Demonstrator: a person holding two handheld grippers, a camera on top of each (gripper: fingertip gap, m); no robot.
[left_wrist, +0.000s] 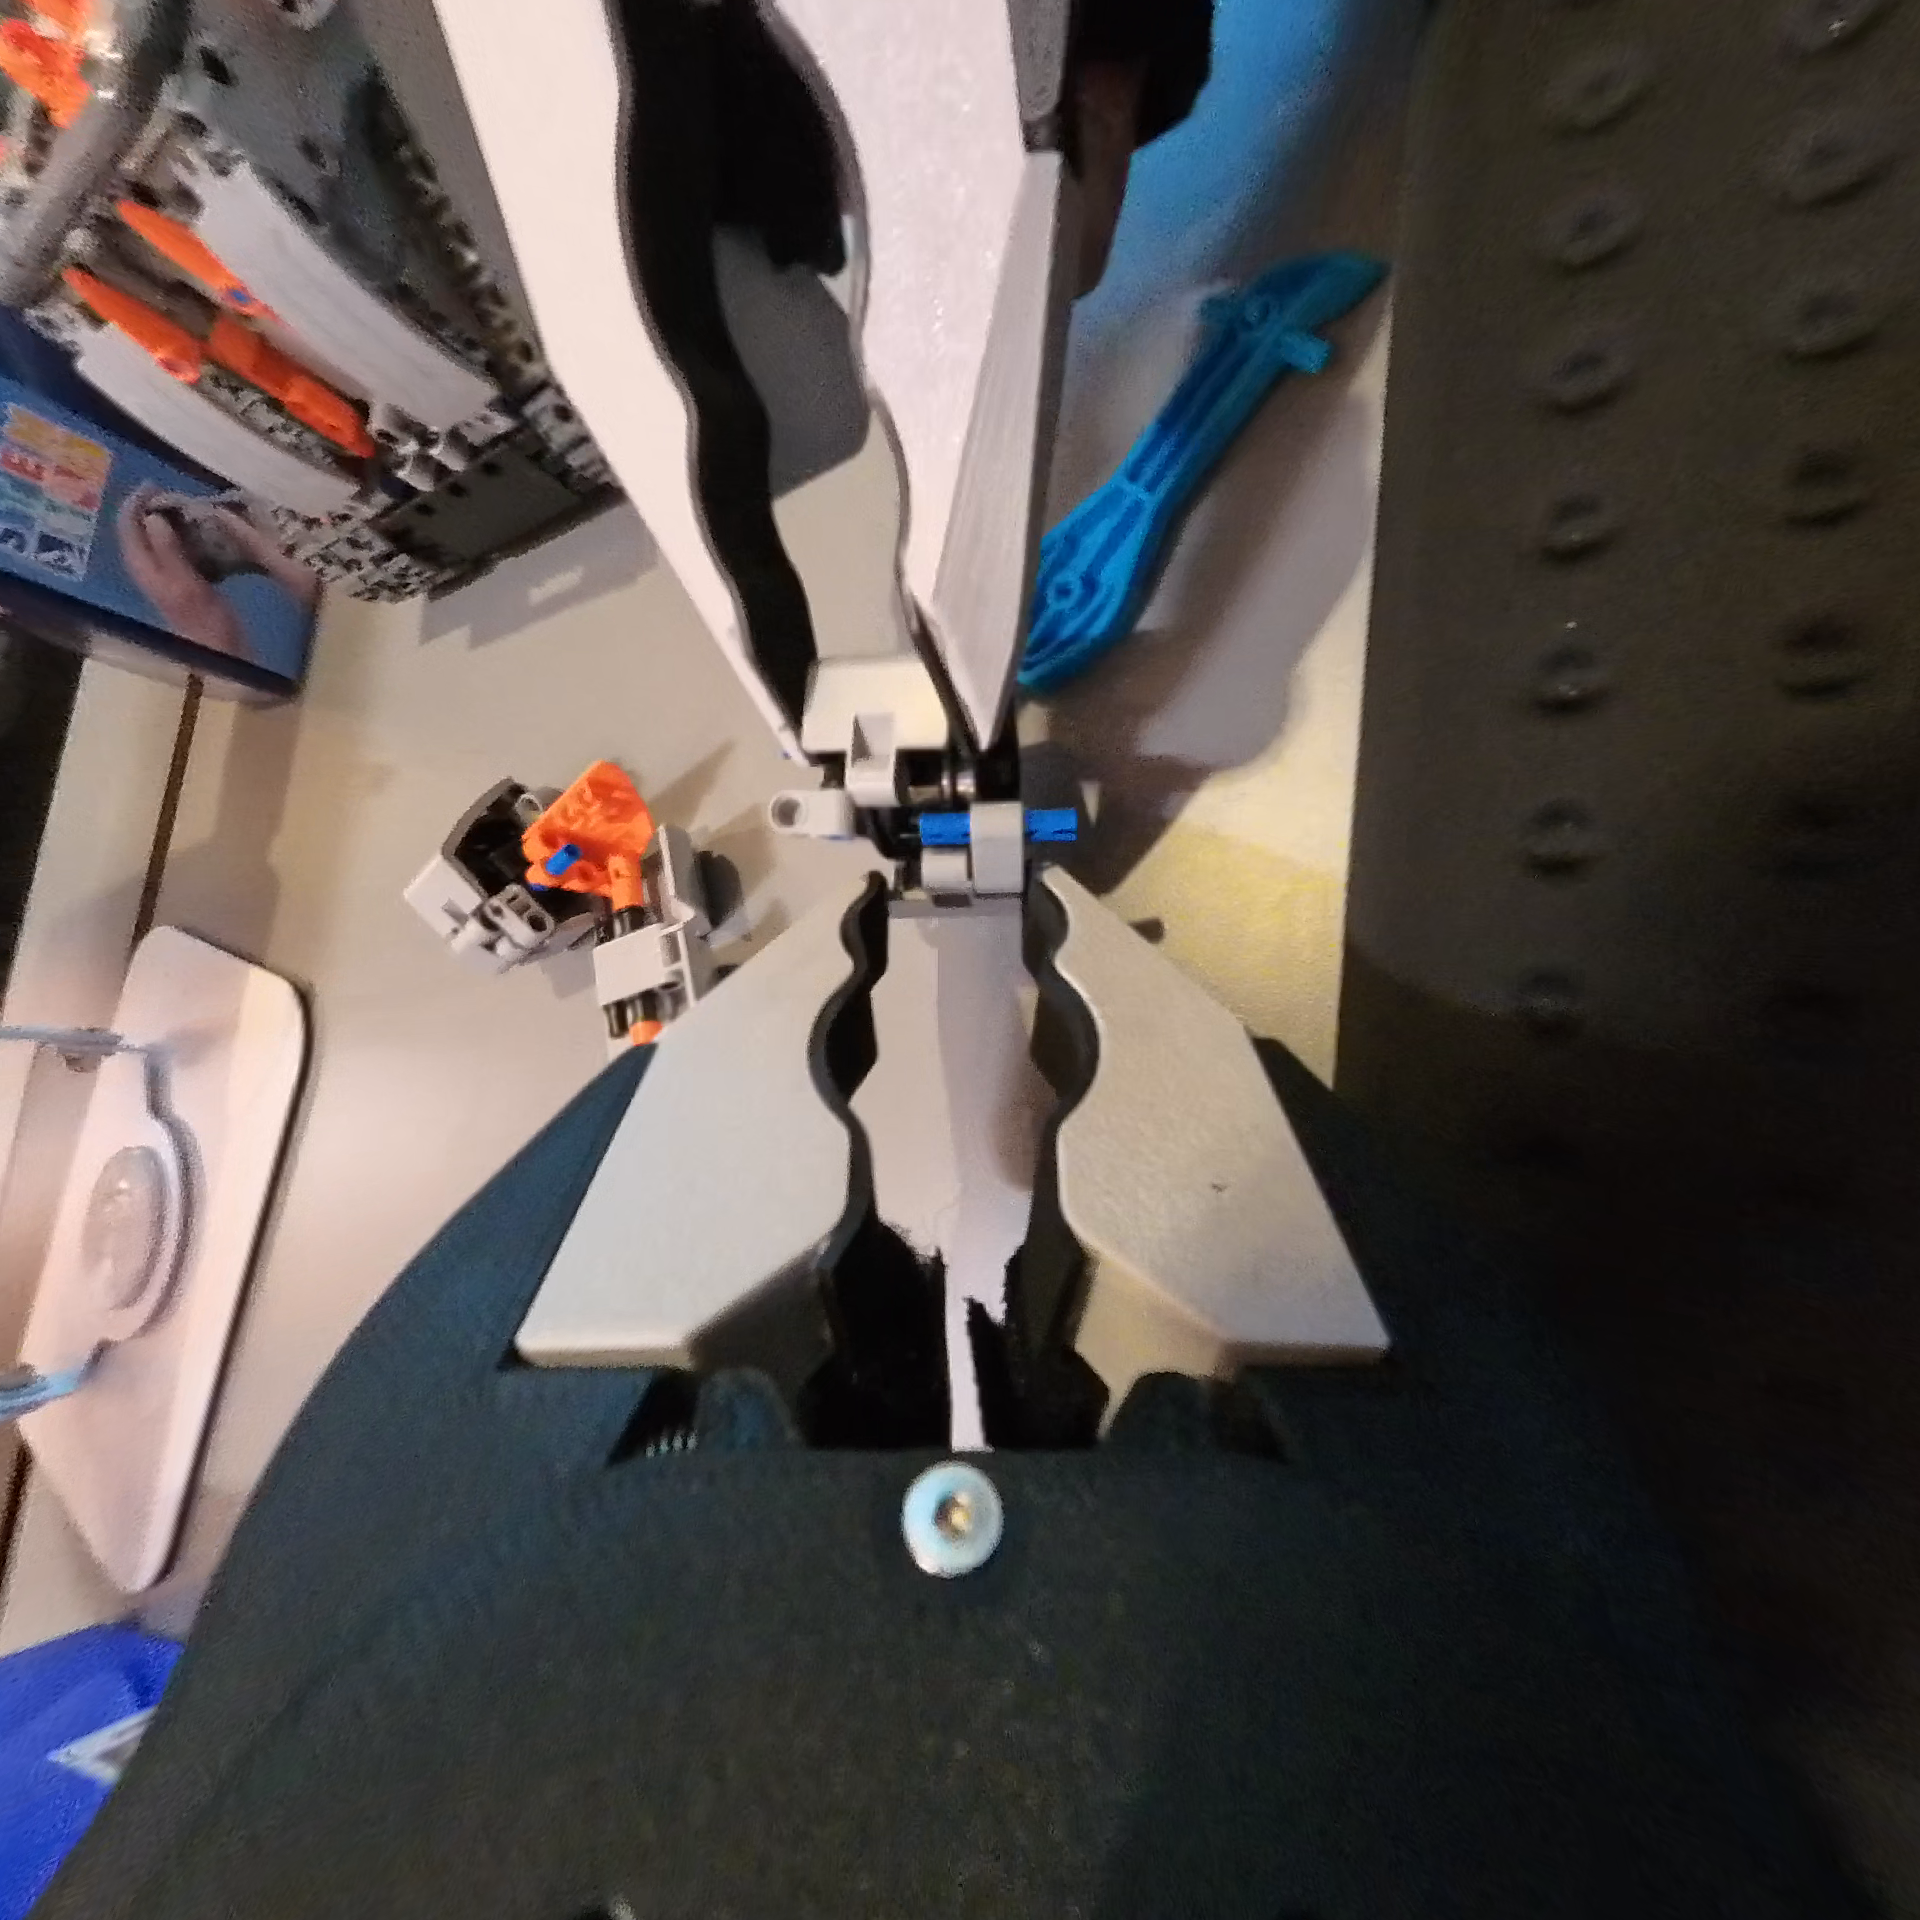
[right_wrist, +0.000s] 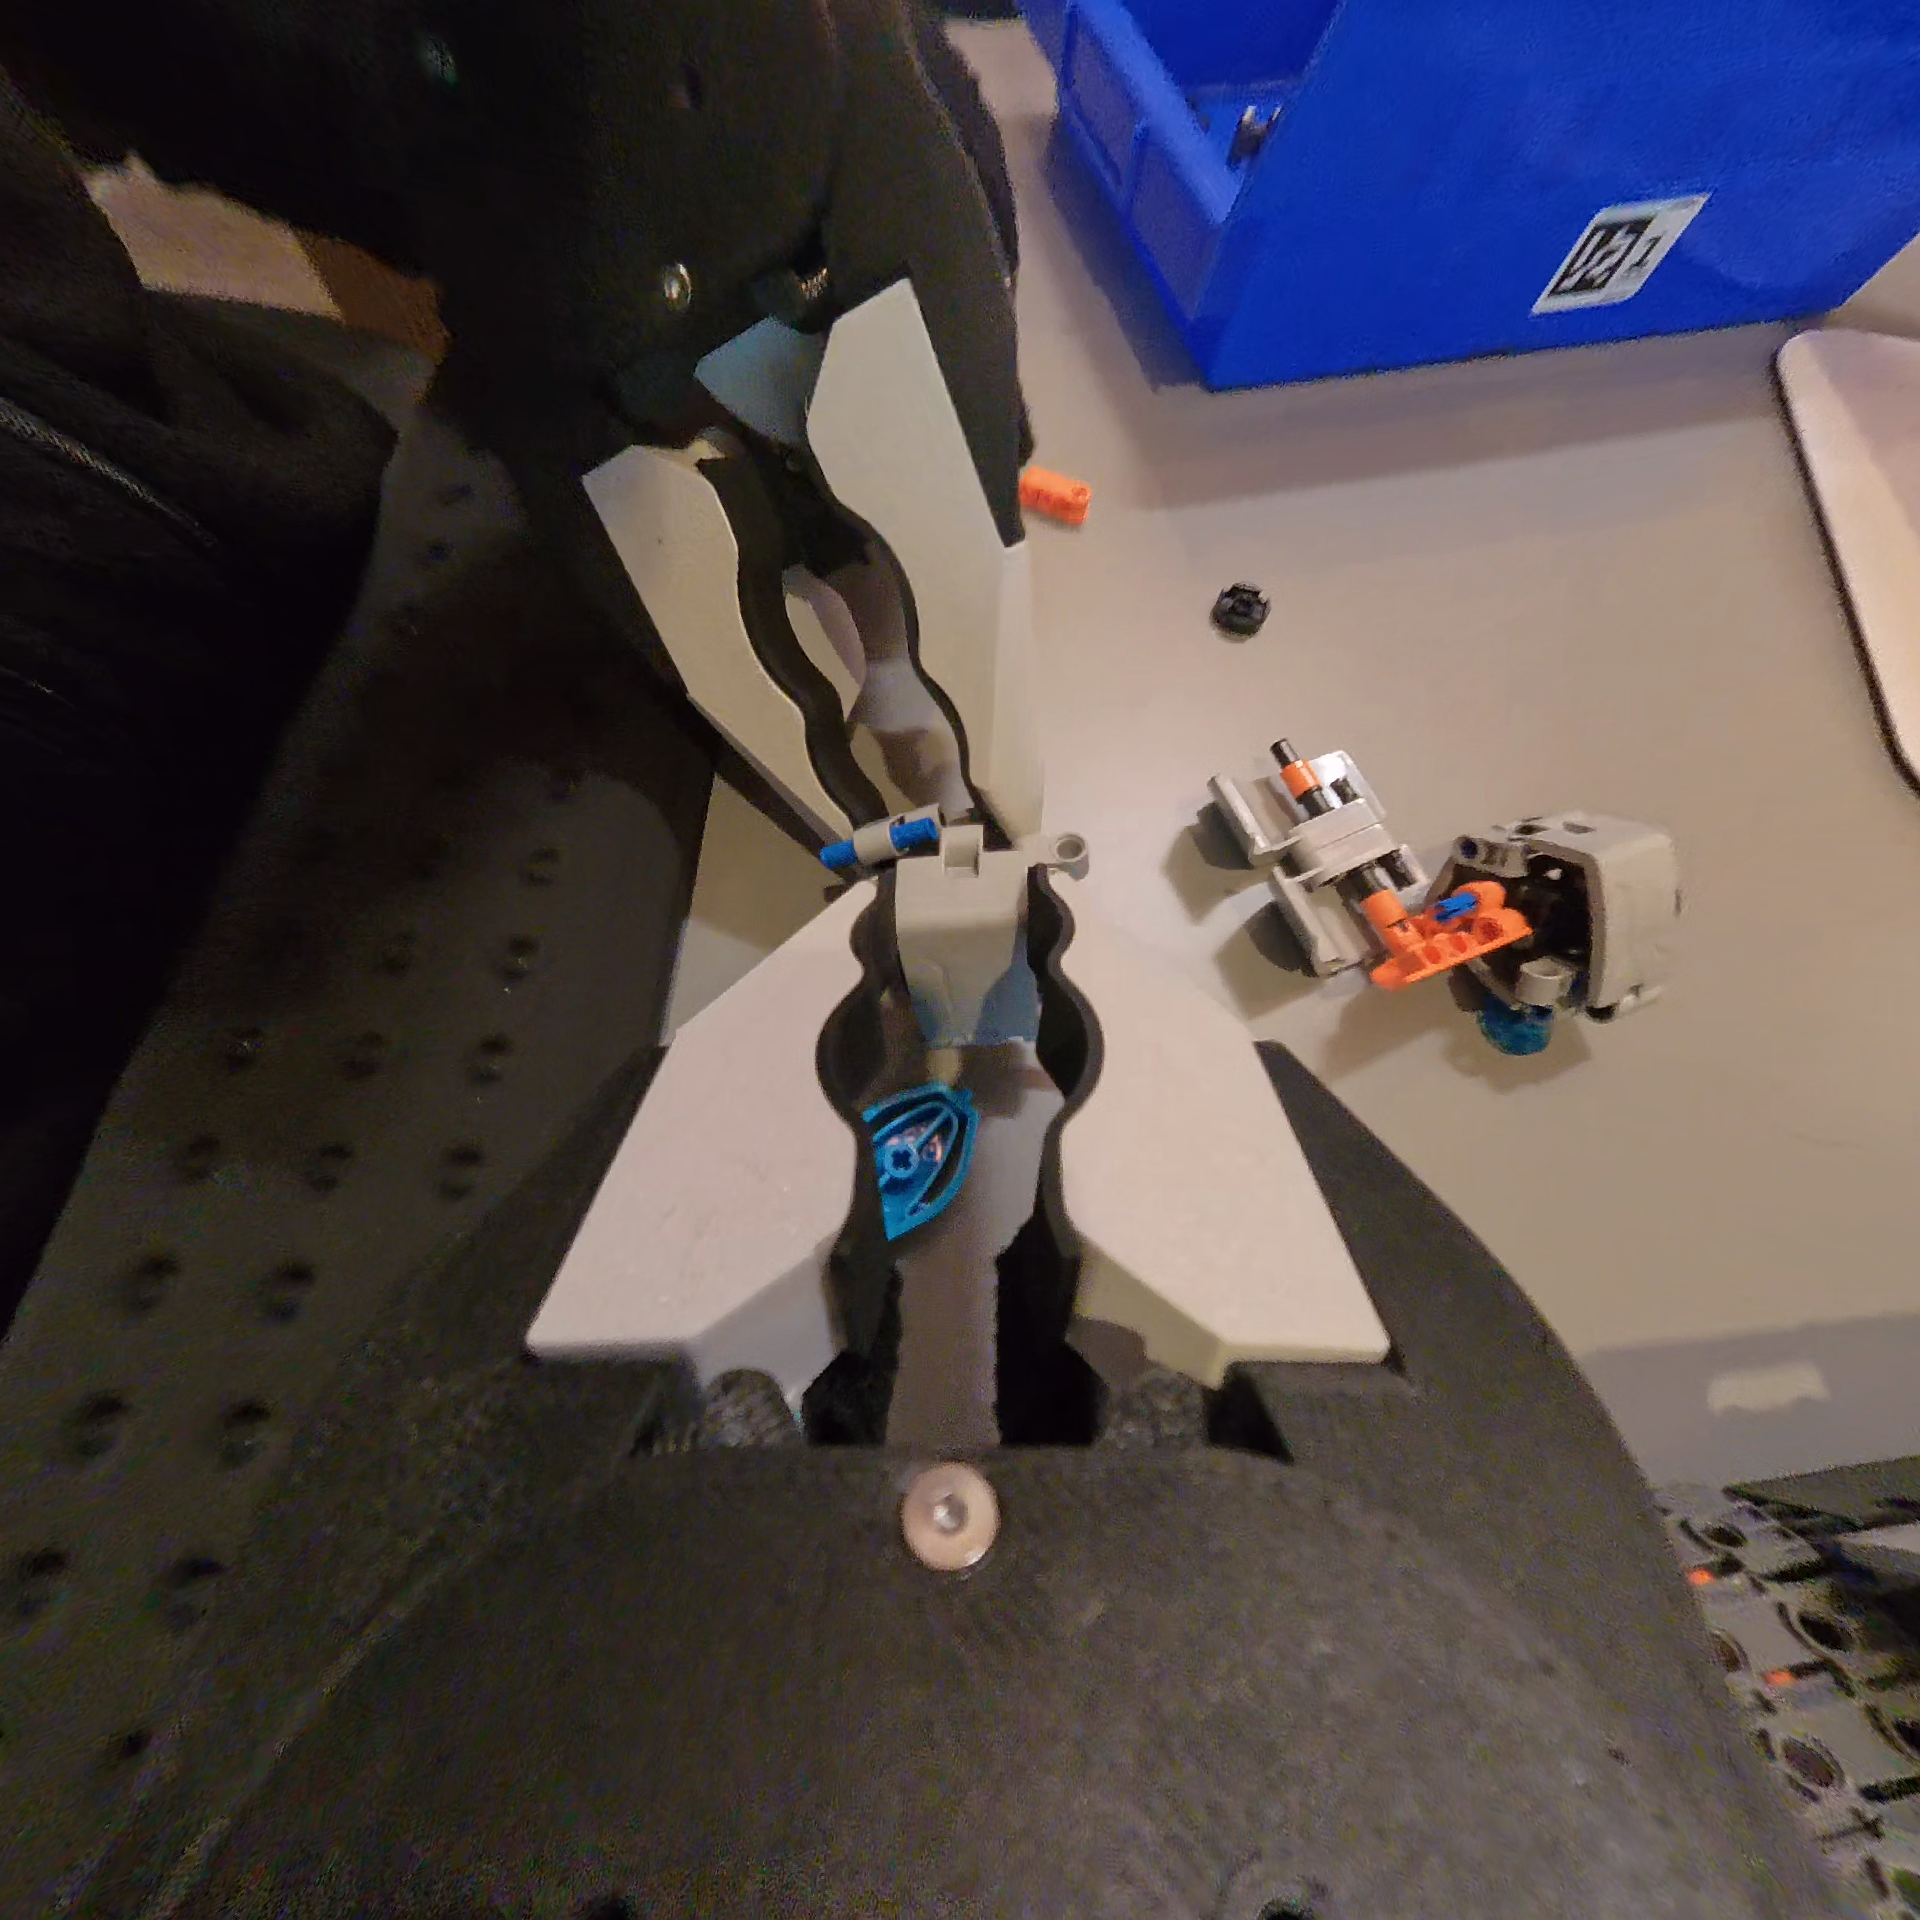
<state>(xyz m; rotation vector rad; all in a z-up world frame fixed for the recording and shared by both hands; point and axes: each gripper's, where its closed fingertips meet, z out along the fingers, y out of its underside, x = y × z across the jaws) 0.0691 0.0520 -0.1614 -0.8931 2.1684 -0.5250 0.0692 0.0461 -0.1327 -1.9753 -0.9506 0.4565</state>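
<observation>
In the left wrist view my left gripper (left_wrist: 956, 896) is shut on a small grey connector with a blue pin (left_wrist: 982, 831). My right gripper (left_wrist: 896, 750) comes in from the top, tip to tip with it. In the right wrist view my right gripper (right_wrist: 961, 881) is shut on a grey panel piece (right_wrist: 956, 920), which has a small grey lug (right_wrist: 1068, 849) on its right. The connector with the blue pin (right_wrist: 896, 836) touches the panel's top edge, held by my left gripper (right_wrist: 935, 812). A grey and orange sub-assembly (left_wrist: 582, 883) (right_wrist: 1455, 899) lies on the table beside them.
A blue curved part (left_wrist: 1174, 468) lies on the table and shows between my right fingers (right_wrist: 914, 1153). A blue bin (right_wrist: 1455, 156), an orange pin (right_wrist: 1055, 497), a black round piece (right_wrist: 1242, 606), a white board (left_wrist: 156, 1247), a large grey-orange model (left_wrist: 312, 312) and a black perforated surface (left_wrist: 1662, 520) surround them. Less than 4 cm separates the two grippers' tips.
</observation>
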